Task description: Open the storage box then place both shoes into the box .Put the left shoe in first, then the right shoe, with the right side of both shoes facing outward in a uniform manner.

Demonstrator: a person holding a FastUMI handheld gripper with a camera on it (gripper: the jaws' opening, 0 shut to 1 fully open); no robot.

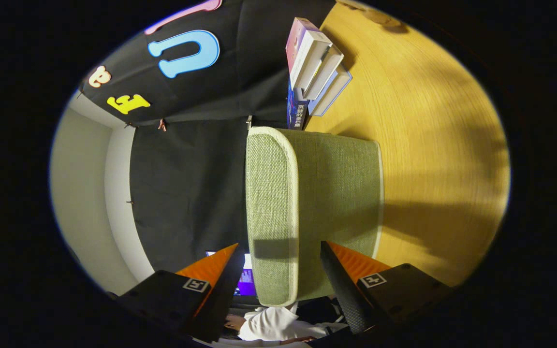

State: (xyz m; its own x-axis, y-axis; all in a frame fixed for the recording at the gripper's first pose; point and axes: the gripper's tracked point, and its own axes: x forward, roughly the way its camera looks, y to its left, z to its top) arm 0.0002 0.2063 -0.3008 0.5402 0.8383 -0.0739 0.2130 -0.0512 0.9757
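The hand-held gripper (278, 275) is turned on its side, so the wooden tabletop (433, 145) looks like a wall on the right. One green cloth storage box (307, 203) sits on the tabletop, and its lid looks closed. The near end of the box is between the two fingers. The fingers are spread wide, one on each side of the box, and I cannot tell if they touch it. They are not squeezing it. This looks like the very first step, opening the box. I think the next move is to close the fingers on the pale edge of the lid (271, 208) and pull the lid away from the box. The cloth is soft, so the grip may need to be firm or the lid could slip. I count one box, one lid and two fingers. I cannot spot the two shoes here, so they must be found after the box is open. Far behind the box, one small stack of books (315, 67) rests on the tabletop. Near the fingers, a person's white sleeve (273, 324) shows.
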